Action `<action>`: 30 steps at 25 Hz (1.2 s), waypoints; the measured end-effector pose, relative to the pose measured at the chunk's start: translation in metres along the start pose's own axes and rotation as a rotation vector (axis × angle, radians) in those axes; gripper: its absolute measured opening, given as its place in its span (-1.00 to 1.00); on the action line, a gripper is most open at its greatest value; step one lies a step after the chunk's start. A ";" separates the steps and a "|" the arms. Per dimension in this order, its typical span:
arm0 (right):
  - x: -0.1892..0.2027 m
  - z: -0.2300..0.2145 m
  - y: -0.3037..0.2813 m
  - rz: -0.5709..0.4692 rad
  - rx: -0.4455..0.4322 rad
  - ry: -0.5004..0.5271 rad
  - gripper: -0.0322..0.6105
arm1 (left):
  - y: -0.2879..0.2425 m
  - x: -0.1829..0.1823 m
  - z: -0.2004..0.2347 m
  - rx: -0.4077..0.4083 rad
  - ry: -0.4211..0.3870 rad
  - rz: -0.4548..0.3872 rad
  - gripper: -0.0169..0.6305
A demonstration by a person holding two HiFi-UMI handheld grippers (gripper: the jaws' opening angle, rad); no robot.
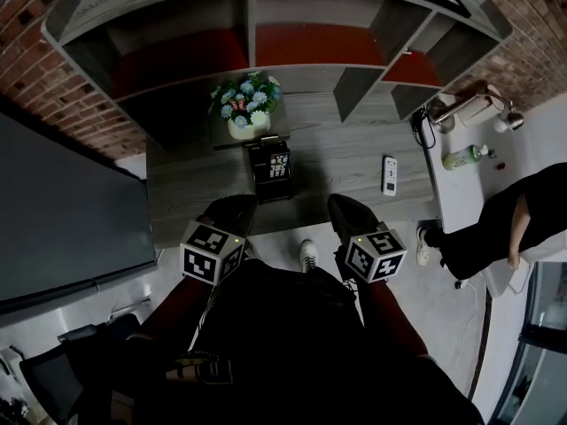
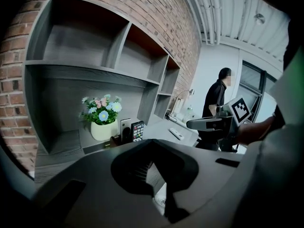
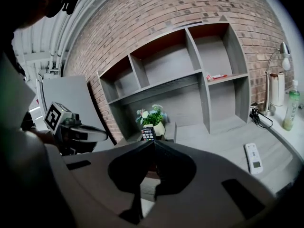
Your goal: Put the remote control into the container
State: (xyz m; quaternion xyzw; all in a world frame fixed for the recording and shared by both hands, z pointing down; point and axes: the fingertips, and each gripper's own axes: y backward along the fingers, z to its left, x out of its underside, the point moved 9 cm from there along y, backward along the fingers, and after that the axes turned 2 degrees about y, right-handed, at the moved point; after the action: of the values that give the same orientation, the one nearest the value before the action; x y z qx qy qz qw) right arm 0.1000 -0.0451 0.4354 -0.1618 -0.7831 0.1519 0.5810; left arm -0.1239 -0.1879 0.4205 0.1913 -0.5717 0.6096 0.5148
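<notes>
1. Head view: the left gripper [image 1: 232,209] and right gripper [image 1: 347,206] are seen at 6 o'clock, side by side over the front edge of a grey desk [image 1: 337,149], both clear of everything on it.
2. A black remote control [image 1: 278,166] stands upright in a dark container [image 1: 268,187] at 12 o'clock of the grippers, with a flower pot [image 1: 248,127] just behind it.
3. A white remote control [image 1: 389,174] lies flat at 3 o'clock of the container, well apart from it, with bare desk between them.
4. The desk is bounded at 12 o'clock by a shelf unit [image 1: 251,16], at 9 o'clock by a dark screen [image 1: 62,211], and at 3 o'clock by a white counter where a person [image 1: 514,224] is seen.
5. Left gripper view: the jaws are pressed together at the tips, with nothing between them. The black remote control [image 2: 137,131] is seen at 11 o'clock of the tips, beside the flower pot [image 2: 103,129].
6. Right gripper view: the jaws are closed tip to tip and hold nothing. The black remote control [image 3: 148,133] is seen at 12 o'clock just above the tips, and the white remote control [image 3: 253,158] at 3 o'clock on open desk.
</notes>
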 end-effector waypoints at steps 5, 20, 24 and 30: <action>0.005 -0.015 0.012 -0.003 0.054 -0.019 -0.88 | -0.015 -0.009 -0.016 0.034 -0.025 0.022 -0.93; 0.030 -0.081 0.040 0.021 0.151 -0.046 -0.87 | -0.061 -0.015 -0.051 -0.004 0.012 0.055 -0.93; 0.041 -0.113 0.041 0.062 0.225 -0.024 -0.87 | -0.070 -0.012 -0.062 -0.010 0.013 0.070 -0.93; 0.056 -0.163 0.043 0.103 0.332 0.004 -0.87 | -0.092 -0.001 -0.071 -0.045 0.038 0.086 -0.93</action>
State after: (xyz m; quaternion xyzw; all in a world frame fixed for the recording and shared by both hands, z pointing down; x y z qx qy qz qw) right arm 0.2443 0.0257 0.5111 -0.1038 -0.7367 0.3084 0.5927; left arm -0.0203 -0.1413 0.4465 0.1434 -0.5831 0.6218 0.5028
